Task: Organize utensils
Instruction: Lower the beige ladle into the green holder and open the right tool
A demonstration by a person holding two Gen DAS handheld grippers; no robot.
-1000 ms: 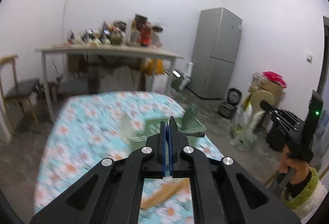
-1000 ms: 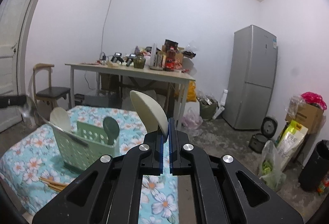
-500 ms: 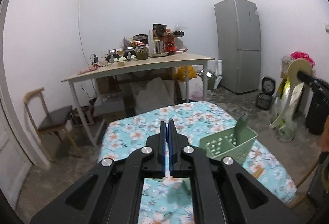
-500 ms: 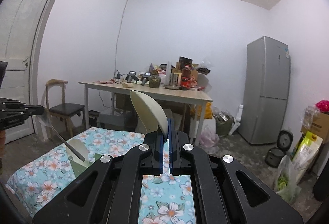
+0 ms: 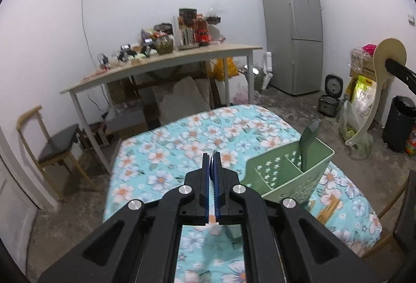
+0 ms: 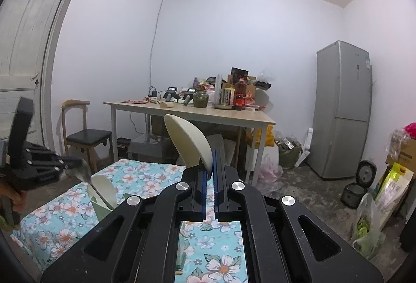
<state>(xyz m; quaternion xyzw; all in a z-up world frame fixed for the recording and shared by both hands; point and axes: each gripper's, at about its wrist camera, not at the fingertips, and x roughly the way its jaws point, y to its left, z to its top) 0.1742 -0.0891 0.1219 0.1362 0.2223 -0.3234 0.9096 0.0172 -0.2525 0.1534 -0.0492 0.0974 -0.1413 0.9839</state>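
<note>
Right gripper (image 6: 210,173) clamped on cream rice paddle (image 6: 189,142); left gripper (image 5: 212,168) pinched nearly closed (contents unclear), beside green utensil basket (image 5: 283,176).

You get even, cool indoor light, moderately bright; ceiling glow brightest top centre of right wrist view. White walls flat, no glare, shadows soft. Strong fisheye bend: fridge (image 5: 293,33) and door (image 6: 23,49) curve toward frame edges, black vignette in corners. Left hand-held gripper (image 6: 78,166) at left edge of right wrist view motion-blurred. Floral cloth (image 5: 182,142) slightly soft in left wrist view.
</note>
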